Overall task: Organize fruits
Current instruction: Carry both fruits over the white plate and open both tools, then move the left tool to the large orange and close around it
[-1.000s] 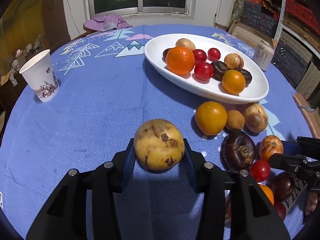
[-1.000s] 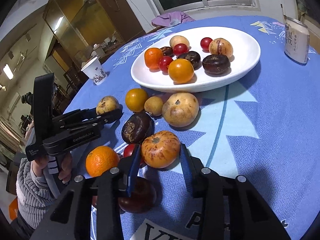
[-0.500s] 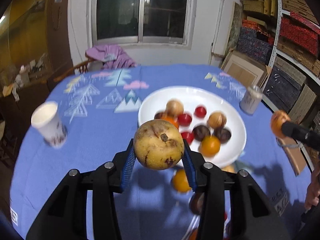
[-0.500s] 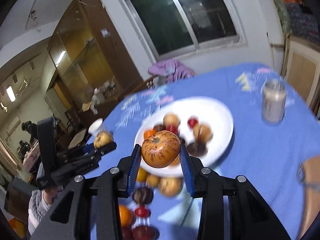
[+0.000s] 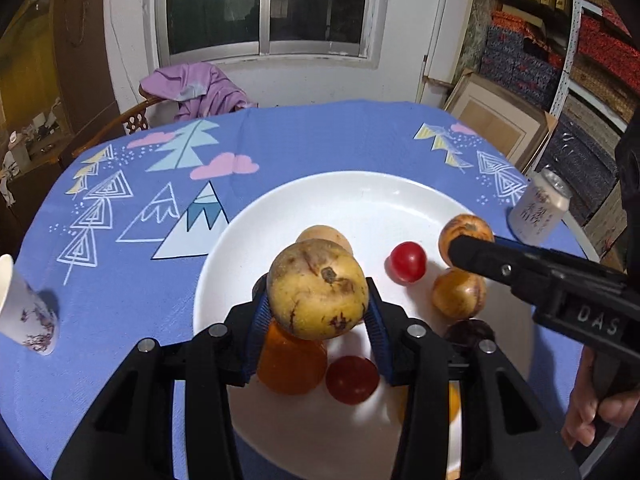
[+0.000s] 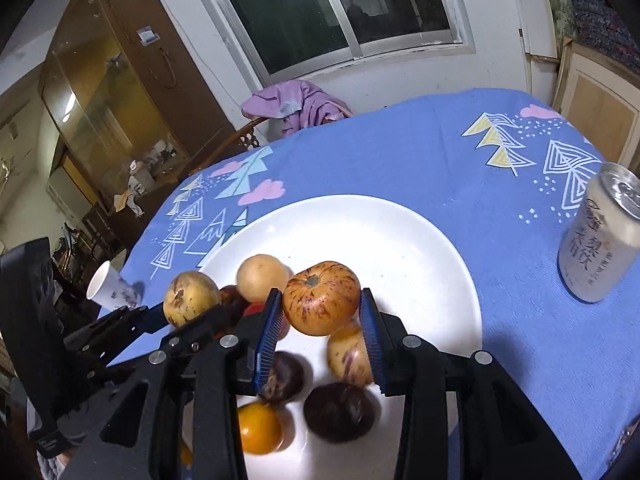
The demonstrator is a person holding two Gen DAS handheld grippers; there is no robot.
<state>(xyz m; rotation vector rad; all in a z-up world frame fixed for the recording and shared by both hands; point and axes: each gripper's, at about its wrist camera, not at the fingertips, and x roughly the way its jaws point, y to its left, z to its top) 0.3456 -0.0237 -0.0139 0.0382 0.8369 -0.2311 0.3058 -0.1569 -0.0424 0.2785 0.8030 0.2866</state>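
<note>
Blue patterned tablecloth under me. My left gripper clamps a yellow spotted fruit above the white plate; my right gripper pinches a striped orange fruit there too. Farther right stands a can.

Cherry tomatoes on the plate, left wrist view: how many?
2. One cherry tomato sits mid-plate, beside the right gripper. A second tomato lies under the left gripper, beside an orange. The grippers may hide more on the plate.
</note>
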